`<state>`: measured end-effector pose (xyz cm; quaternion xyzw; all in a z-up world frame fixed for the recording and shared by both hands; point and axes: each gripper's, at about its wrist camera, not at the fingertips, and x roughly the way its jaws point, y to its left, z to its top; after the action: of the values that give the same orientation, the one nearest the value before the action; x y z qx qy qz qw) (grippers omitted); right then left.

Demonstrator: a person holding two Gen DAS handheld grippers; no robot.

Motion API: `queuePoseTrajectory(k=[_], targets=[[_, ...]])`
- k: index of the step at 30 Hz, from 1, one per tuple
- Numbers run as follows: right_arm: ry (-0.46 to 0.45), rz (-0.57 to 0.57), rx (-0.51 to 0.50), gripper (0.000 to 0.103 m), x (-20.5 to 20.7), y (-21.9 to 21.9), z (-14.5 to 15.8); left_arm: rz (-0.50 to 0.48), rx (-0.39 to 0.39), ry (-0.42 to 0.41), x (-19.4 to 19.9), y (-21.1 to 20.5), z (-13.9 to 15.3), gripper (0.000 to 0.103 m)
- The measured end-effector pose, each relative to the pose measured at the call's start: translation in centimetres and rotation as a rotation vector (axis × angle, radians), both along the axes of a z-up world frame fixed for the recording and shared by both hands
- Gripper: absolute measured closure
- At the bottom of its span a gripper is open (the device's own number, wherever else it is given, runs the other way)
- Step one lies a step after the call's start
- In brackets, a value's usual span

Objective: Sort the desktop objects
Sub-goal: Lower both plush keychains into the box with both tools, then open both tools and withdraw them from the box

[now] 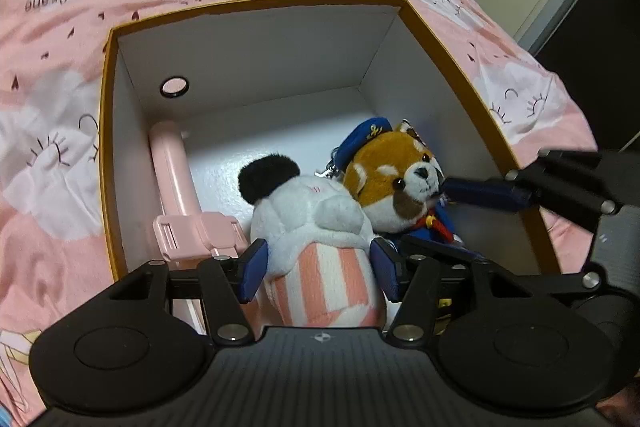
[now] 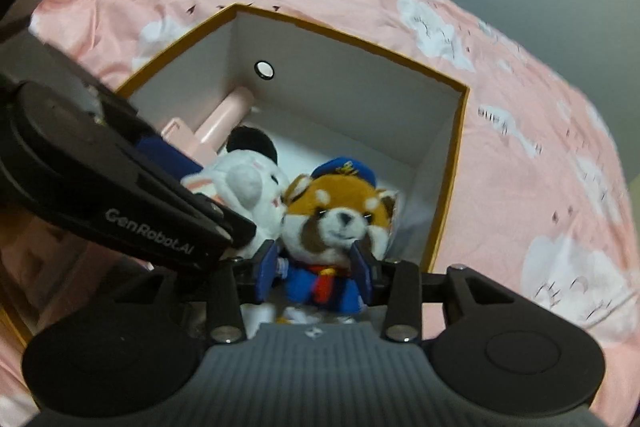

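box (image 1: pixel 108 131): both plushies inside | left gripper (image 1: pixel 318 267) wide, straddling panda plush (image 1: pixel 316 223), pads look clear | right gripper (image 2: pixel 316 273) half-open around red panda plush (image 2: pixel 340 223), grip unclear | risk: retracting fingers snag fabric, drag plush back out

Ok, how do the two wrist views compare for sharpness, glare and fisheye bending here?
Left wrist view: mostly sharp, the panda plush and red panda plush crisp; a bright glare patch on the box floor; box rims bow strongly. Right wrist view: softer, the pink bedspread smeared at right, the red panda plush slightly blurred, the left gripper's body looming dark at left.
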<state>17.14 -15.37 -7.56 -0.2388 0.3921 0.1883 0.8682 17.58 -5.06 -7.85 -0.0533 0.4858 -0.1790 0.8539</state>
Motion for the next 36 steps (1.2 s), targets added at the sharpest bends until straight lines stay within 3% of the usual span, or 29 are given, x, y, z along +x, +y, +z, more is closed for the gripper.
queuePoseTrajectory(k=[8, 11, 12, 16, 21, 26, 31, 36], targets=[[0.023, 0.069, 0.040, 0.052, -0.7, -1.6, 1.4, -0.042, 0.020, -0.028, -0.9, 0.4, 1.2, 0.035], [0.044, 0.076, 0.062, 0.057, -0.9, -2.4, 2.2, -0.076, 0.042, -0.019, -1.3, 0.6, 2.3, 0.035], [0.058, 0.079, 0.072, 0.064, -1.0, -2.7, 2.4, -0.089, 0.055, -0.001, -1.4, 0.6, 2.6, 0.036], [0.117, 0.086, 0.108, 0.076, -1.0, -3.1, 2.5, -0.098, 0.077, 0.046, -1.6, 1.0, 3.0, 0.062], [0.135, 0.079, 0.061, 0.080, -0.2, -2.4, 1.6, -0.089, 0.077, 0.107, -1.3, 0.8, 1.8, 0.070], [0.175, 0.082, 0.057, 0.085, 1.1, -1.7, 1.0, -0.068, 0.100, 0.136, -1.0, -0.3, 0.3, 0.072], [0.185, 0.050, 0.066, 0.086, 2.4, -1.0, 0.7, -0.016, 0.035, 0.143, -0.2, 0.0, -0.4, 0.073], [0.139, 0.007, 0.017, 0.085, 3.2, -0.3, 0.1, 0.019, -0.001, 0.149, 0.5, 0.4, -0.7, 0.073]])
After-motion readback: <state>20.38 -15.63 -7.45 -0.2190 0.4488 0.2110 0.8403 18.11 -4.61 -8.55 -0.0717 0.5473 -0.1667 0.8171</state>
